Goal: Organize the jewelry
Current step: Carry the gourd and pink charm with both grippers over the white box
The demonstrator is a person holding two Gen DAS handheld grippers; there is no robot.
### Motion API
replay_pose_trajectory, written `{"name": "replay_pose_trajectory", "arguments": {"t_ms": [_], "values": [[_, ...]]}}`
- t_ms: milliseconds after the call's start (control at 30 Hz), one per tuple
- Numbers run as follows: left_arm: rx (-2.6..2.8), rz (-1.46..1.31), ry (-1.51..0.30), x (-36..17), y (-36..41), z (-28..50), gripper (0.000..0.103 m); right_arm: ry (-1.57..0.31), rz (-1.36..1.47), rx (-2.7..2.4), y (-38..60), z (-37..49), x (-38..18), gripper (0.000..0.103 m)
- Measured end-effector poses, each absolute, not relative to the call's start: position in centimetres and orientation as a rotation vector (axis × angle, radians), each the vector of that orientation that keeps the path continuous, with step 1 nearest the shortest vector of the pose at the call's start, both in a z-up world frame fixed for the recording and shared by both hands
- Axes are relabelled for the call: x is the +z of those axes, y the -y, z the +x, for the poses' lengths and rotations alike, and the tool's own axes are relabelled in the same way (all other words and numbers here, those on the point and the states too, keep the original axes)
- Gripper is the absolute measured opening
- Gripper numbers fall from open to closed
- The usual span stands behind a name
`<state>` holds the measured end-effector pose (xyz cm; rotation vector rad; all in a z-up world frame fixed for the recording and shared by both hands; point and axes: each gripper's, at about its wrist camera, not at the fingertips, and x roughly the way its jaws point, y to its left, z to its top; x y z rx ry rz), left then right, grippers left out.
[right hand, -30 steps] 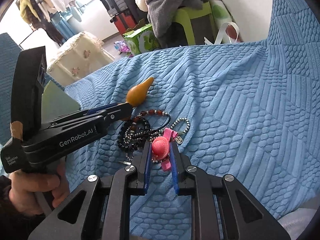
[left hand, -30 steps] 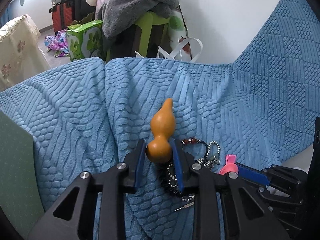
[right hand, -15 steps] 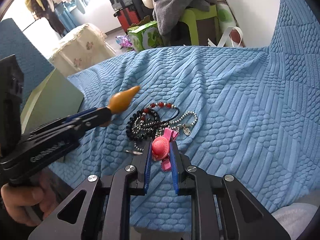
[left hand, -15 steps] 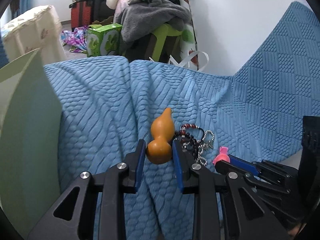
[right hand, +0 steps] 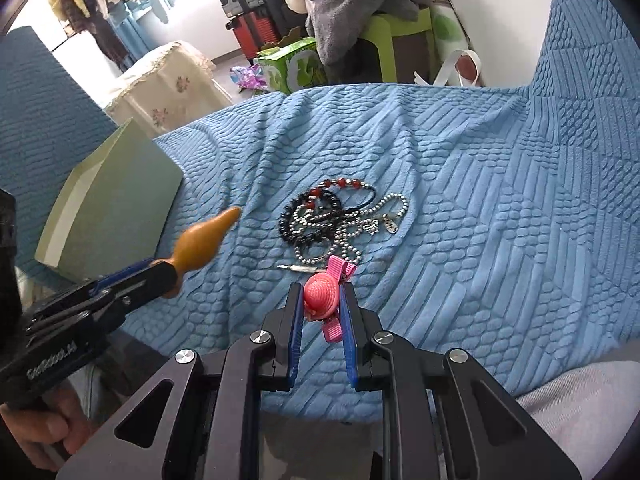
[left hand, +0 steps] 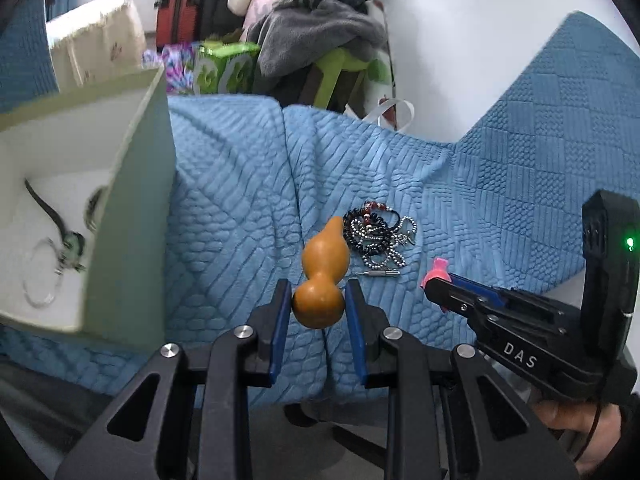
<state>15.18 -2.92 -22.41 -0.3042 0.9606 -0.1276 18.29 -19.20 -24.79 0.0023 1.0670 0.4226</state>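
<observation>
My left tongs [left hand: 313, 307] clamp the round base of a glossy orange-brown gourd-shaped charm [left hand: 322, 276], lifted above the textured blue bed cover [right hand: 480, 240]. My right tongs [right hand: 321, 306] grip a pink hat-shaped hair clip [right hand: 323, 290]. A tangle of beaded bracelets and a silver ball chain [right hand: 332, 220] lies mid-cover. The pale green open box [left hand: 132, 208] sits at the cover's left edge.

The box [left hand: 128, 216] sits left on the blanket [left hand: 500, 184], the tangled chains [left hand: 380, 236] right of it (a small pin [left hand: 378, 274] just before them).
</observation>
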Motion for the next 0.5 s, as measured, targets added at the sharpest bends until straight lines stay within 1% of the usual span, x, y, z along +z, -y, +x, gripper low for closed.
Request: {"name": "replay_pose_trajectory", "arguments": {"t_ms": [267, 500], "values": [[-0.137, -0.34, -0.905, -18.5, 1.2, 13.5, 0.028, -1.031, 0.026, 0.423, 18.6, 16.5, -21.3, 0.015], [-0.098, -0.344, -0.849, -14.1, -0.9, 12.5, 0.028, -0.931, 0.024, 0.445, 17.1, 15.5, -15.9, 0.016]]}}
